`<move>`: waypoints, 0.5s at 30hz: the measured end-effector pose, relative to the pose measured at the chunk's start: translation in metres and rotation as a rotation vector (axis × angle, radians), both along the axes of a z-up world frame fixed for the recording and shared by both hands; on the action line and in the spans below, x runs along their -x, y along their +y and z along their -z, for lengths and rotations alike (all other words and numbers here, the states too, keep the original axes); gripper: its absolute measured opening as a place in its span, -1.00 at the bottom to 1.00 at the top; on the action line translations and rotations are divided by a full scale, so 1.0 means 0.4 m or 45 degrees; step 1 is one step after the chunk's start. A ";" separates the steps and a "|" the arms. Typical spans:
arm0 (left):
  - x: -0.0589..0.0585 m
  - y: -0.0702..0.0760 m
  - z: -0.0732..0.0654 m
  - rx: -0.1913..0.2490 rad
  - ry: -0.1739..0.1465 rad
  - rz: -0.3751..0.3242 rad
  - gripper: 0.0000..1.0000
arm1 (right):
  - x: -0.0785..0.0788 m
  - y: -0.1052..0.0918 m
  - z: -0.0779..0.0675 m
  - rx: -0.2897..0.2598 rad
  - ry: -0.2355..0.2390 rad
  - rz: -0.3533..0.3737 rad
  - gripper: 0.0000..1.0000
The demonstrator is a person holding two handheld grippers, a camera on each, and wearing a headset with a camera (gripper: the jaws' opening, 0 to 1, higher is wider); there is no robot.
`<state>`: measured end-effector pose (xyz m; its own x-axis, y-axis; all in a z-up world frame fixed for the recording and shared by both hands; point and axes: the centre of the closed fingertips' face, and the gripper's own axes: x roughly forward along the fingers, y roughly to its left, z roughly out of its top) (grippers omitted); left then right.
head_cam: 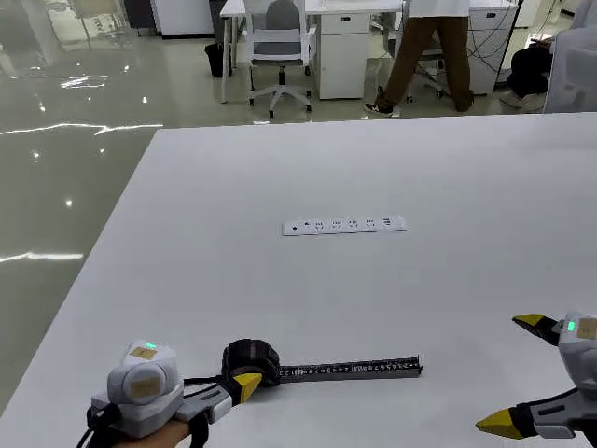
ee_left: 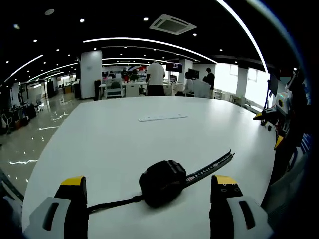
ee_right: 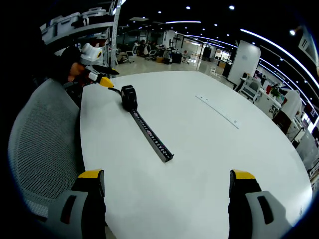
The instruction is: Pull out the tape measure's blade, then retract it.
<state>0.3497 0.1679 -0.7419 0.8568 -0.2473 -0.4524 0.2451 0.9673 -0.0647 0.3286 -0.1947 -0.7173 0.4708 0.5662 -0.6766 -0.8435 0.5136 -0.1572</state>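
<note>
A black tape measure (head_cam: 250,360) lies near the table's front edge with its dark blade (head_cam: 353,370) drawn out flat to the right. My left gripper (head_cam: 241,375) is open, its yellow-tipped jaws standing to either side of the case (ee_left: 164,182) without closing on it. The blade (ee_left: 210,168) runs away to the right. My right gripper (head_cam: 511,373) hovers open at the front right, well clear of the blade's end hook. From the right gripper (ee_right: 167,175) I see the blade (ee_right: 152,137), the case (ee_right: 128,94) and the left gripper (ee_right: 97,74) beyond.
A white power strip (head_cam: 344,225) lies mid-table. The white table (head_cam: 280,168) stretches far beyond it. Office chairs, desks and a standing person (head_cam: 424,47) are at the back of the room. A grey mesh chair (ee_right: 40,144) is beside the table's edge.
</note>
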 end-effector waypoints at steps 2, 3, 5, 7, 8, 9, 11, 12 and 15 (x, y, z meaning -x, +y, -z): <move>0.000 -0.023 0.006 0.047 -0.009 -0.021 1.00 | -0.012 0.007 0.007 0.025 0.014 -0.038 1.00; -0.002 -0.034 0.012 0.025 -0.014 -0.007 1.00 | -0.016 0.012 0.012 0.038 0.026 -0.058 1.00; -0.005 -0.043 0.019 -0.005 -0.016 -0.002 1.00 | -0.025 0.019 0.018 0.054 0.032 -0.082 1.00; -0.011 -0.053 0.025 -0.008 -0.024 0.003 1.00 | -0.039 0.028 0.028 0.073 0.044 -0.111 1.00; -0.012 -0.057 0.027 -0.009 -0.027 0.006 1.00 | -0.044 0.035 0.029 0.077 0.046 -0.122 0.99; -0.015 -0.057 0.029 0.007 -0.033 0.000 1.00 | -0.053 0.042 0.030 0.082 0.047 -0.138 0.99; -0.019 -0.054 0.030 0.039 -0.036 -0.018 1.00 | -0.066 0.053 0.036 0.091 0.055 -0.163 0.97; -0.021 -0.051 0.029 0.029 -0.044 -0.021 1.00 | -0.075 0.060 0.042 0.102 0.060 -0.183 0.96; -0.025 -0.045 0.034 0.037 -0.052 -0.030 1.00 | -0.091 0.074 0.062 0.154 0.083 -0.249 0.94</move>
